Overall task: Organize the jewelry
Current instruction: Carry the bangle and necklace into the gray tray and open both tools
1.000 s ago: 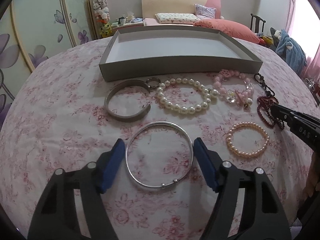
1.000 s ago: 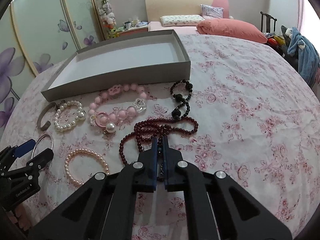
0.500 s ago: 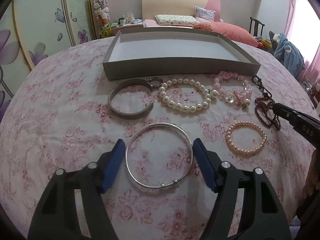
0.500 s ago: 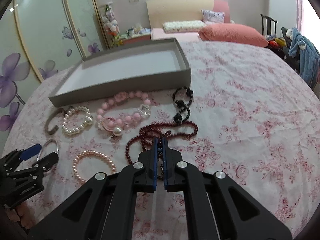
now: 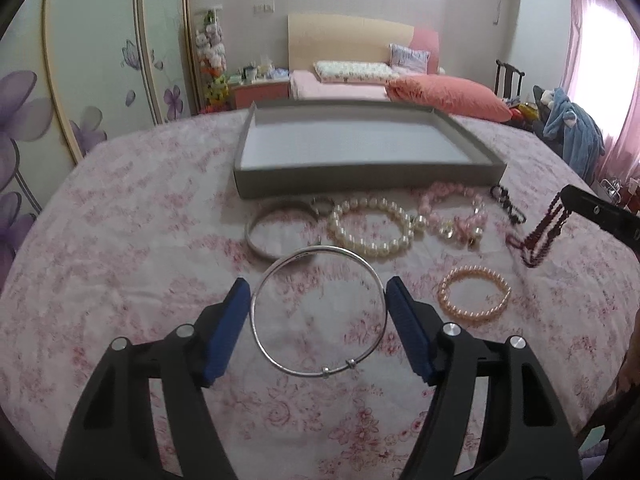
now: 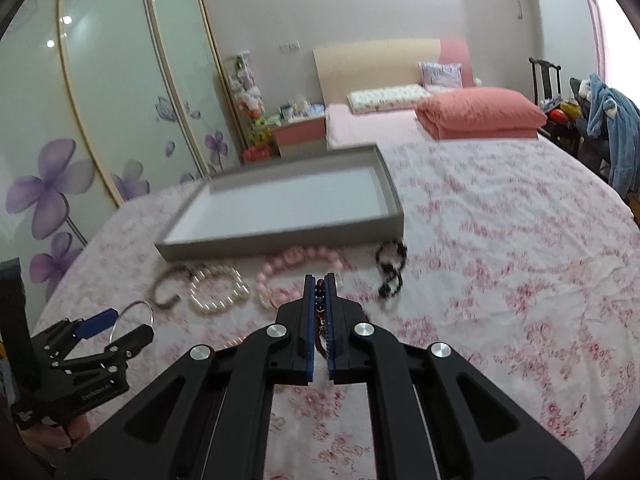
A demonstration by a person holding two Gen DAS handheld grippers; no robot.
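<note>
My left gripper (image 5: 318,292) grips a thin silver bangle (image 5: 320,372) across its width and holds it lifted above the floral cloth. My right gripper (image 6: 319,280) is shut on a dark red bead strand (image 5: 542,236), which hangs from it above the cloth. An empty grey tray (image 5: 360,178) lies at the back; it also shows in the right wrist view (image 6: 280,240). In front of it lie a grey cuff (image 5: 256,236), a white pearl bracelet (image 5: 374,226), a pink bead bracelet (image 5: 452,210), a black bead strand (image 5: 508,204) and a peach pearl bracelet (image 5: 474,296).
The table has a pink floral cloth (image 5: 120,260). A bed with pink pillows (image 5: 444,94) stands behind it. Wardrobe doors with purple flowers (image 6: 100,120) are on the left. A chair with blue clothes (image 6: 608,128) is at the right.
Both grippers have risen. The left jaws have closed in onto the silver bangle and lifted it. The right gripper has lifted the dark red strand off the cloth.
</note>
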